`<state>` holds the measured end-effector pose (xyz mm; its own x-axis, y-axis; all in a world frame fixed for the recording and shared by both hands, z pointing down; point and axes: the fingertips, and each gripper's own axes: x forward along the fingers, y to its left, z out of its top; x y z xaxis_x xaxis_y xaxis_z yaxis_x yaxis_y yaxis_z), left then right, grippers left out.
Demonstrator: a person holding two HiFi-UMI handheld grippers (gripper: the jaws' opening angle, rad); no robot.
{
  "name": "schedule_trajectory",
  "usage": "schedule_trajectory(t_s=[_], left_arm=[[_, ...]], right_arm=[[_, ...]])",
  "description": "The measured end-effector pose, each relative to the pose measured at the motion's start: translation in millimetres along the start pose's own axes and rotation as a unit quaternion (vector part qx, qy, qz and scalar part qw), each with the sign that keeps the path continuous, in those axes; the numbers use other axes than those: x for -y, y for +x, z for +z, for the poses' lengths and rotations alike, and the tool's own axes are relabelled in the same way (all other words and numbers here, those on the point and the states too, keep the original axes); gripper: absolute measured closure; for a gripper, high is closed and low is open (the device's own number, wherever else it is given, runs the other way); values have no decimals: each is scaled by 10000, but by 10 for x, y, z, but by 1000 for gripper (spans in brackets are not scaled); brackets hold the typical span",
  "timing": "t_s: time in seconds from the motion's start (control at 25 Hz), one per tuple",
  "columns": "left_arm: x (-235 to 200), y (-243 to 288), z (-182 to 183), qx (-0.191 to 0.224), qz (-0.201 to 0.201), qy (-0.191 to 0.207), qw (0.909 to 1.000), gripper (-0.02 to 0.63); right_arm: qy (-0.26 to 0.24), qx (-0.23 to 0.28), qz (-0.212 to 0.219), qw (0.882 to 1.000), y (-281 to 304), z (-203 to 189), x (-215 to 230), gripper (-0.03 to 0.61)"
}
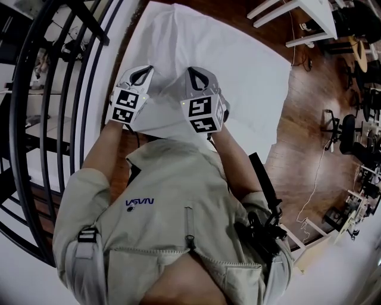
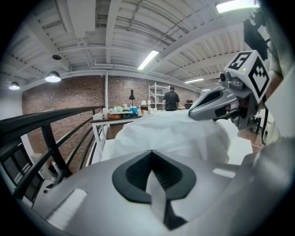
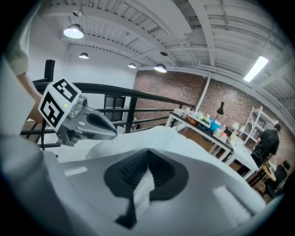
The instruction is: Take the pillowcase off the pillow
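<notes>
The white pillow in its white pillowcase (image 1: 214,53) lies on a white-covered table in front of me, and its near end is lifted toward my chest. My left gripper (image 1: 141,73) and right gripper (image 1: 196,74) are side by side at that near end, close together. In the left gripper view the jaws (image 2: 152,161) are shut on a fold of pillowcase cloth (image 2: 156,193), with the pillow's bulk (image 2: 170,133) beyond. In the right gripper view the jaws (image 3: 148,161) are likewise shut on a strip of the white cloth (image 3: 142,191).
A black metal railing (image 1: 53,89) runs along the left, close to my left arm. Wooden floor (image 1: 309,119) lies to the right, with white furniture (image 1: 297,18) and office chairs (image 1: 345,134) further off. A person (image 2: 171,99) stands far away by shelves.
</notes>
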<state>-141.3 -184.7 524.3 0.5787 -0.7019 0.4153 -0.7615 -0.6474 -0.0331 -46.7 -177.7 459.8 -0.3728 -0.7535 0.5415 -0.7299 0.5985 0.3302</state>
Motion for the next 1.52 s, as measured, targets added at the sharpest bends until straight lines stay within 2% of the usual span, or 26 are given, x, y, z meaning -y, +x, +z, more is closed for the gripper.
schedule_trajectory(t_s=[0.16, 0.36, 0.6, 0.76, 0.92, 1.12, 1.2, 1.32, 1.4, 1.52], left_arm=[[-208, -17, -232, -319, 224, 121, 9992, 609], [-300, -29, -435, -601, 391, 162, 9973, 609], [-344, 10, -654, -847, 457, 77, 9953, 609], [-338, 28, -690, -874, 412, 39, 9953, 609], [-270, 23, -562, -629, 328, 128, 9974, 607], [-183, -18, -294, -291, 300, 216, 9989, 608], [-171, -14, -213, -216, 296, 276, 9989, 607], [-181, -24, -196, -239, 344, 377, 9984, 607], [-198, -58, -252, -293, 406, 380, 9980, 607], [-225, -81, -383, -372, 476, 285, 9978, 607]], right_arm=[[225, -177, -206, 9994, -56, -149, 232, 574], [618, -221, -381, 9971, -146, -311, 317, 572], [1151, -346, -770, 9898, -301, -600, 525, 572], [1241, -477, -755, 9882, -253, -689, 518, 572], [802, -492, -531, 9941, -149, -570, 423, 567], [-142, 98, -116, 9998, -162, 7, 168, 455], [-638, 401, 182, 9970, -132, 262, -43, 448], [-1406, 664, 791, 9847, -11, 468, -466, 449], [-1722, 418, 1062, 9784, 126, 357, -659, 449], [-1905, -349, 1089, 9750, 309, -29, -607, 449]])
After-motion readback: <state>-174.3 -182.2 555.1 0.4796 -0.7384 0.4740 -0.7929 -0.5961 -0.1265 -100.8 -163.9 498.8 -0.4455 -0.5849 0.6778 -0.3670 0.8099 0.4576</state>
